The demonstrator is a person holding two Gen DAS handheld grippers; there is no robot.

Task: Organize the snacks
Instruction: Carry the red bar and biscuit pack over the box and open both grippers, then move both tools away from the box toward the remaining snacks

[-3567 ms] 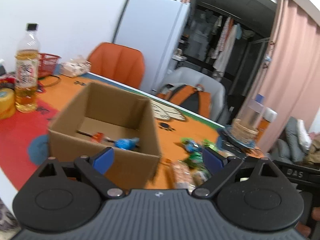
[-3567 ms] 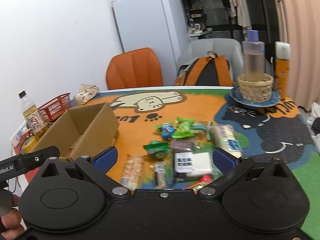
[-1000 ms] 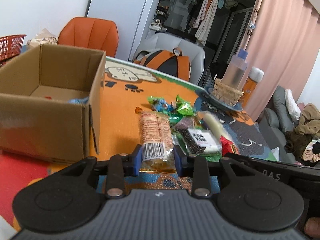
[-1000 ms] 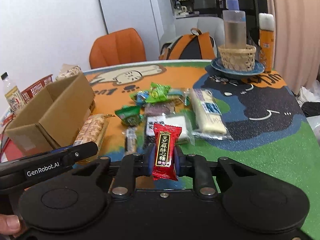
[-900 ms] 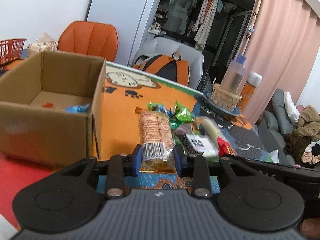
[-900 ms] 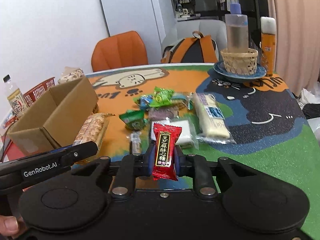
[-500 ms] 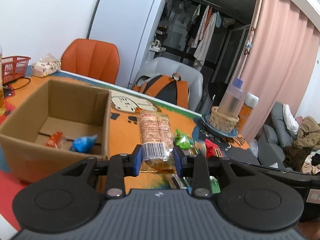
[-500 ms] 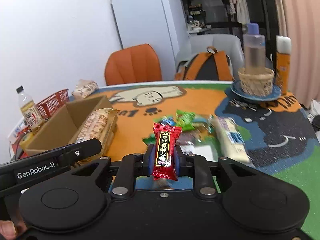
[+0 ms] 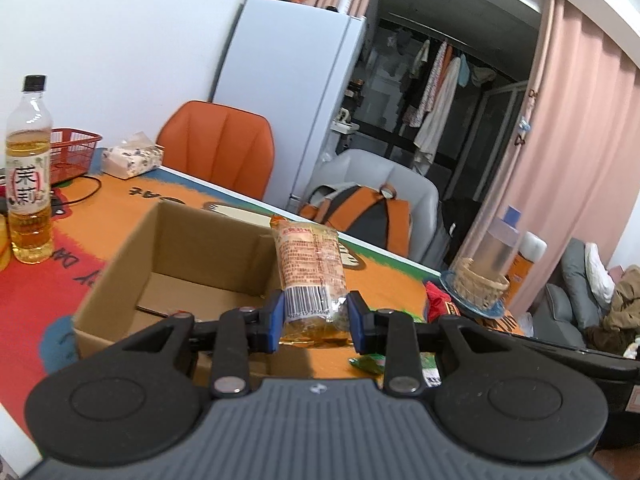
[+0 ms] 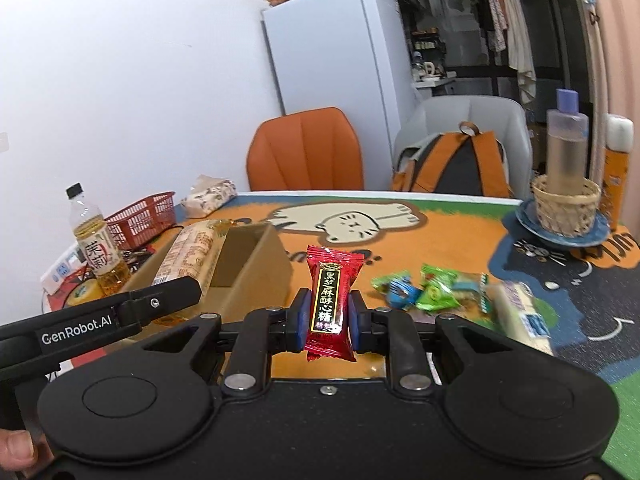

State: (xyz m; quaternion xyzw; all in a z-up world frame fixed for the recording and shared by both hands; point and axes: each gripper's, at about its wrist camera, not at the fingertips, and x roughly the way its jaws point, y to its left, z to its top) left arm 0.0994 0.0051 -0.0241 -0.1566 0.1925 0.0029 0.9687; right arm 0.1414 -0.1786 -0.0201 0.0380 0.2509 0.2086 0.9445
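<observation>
Over the near right corner of the open cardboard box, the left gripper has its jaws closed on the barcode end of a long clear packet of biscuits, which stands up from the blue pads and leans slightly toward the box's right wall. Beside it, the right gripper pinches a red candy wrapper upright between its jaws, held above the orange part of the cat-print mat, just right of the box. From the right wrist view the biscuit packet shows as a pale roll above the box's open top. On the mat to the right lie the remaining snacks: a blue candy, green candies and a long white packet, close together. A tea bottle and a red basket stand beyond the box, well apart from the snacks.
</observation>
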